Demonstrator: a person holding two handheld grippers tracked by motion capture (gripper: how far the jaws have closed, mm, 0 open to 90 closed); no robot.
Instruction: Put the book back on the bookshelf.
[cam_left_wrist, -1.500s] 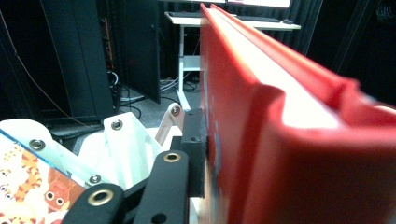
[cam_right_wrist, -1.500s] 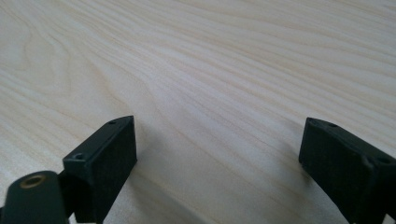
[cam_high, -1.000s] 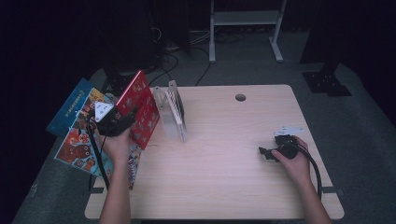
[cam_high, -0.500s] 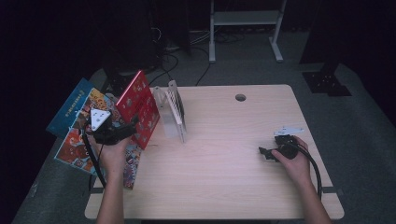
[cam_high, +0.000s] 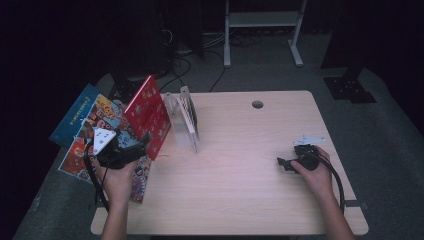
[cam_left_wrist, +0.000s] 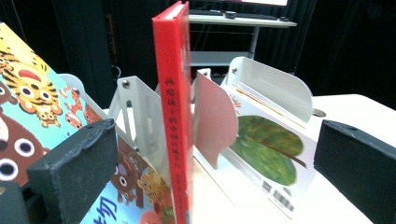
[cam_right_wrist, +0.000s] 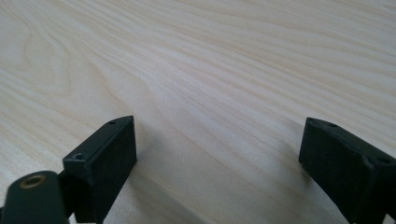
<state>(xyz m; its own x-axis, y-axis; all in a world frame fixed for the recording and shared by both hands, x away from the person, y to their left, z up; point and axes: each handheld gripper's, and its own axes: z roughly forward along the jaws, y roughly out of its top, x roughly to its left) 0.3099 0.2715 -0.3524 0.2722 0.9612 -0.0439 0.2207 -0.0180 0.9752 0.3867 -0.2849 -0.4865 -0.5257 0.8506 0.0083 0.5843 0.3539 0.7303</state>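
On the wooden table (cam_high: 240, 150), the red book (cam_left_wrist: 173, 112) stands upright between the released left tool's (cam_left_wrist: 205, 158) spread jaws, untouched.

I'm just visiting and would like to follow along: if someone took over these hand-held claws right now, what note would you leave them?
Left claw: jaws have just been opening and now stand wide, pads clear of the red hardcover book between them.
Right claw: open, holding nothing, low over the pale wooden table.
Red book: stands on edge in the white metal book rack, beside a white picture book.
Done: red book slotted and let go.
Left: the colourful picture books lying flat at the table's left edge probably go in next.
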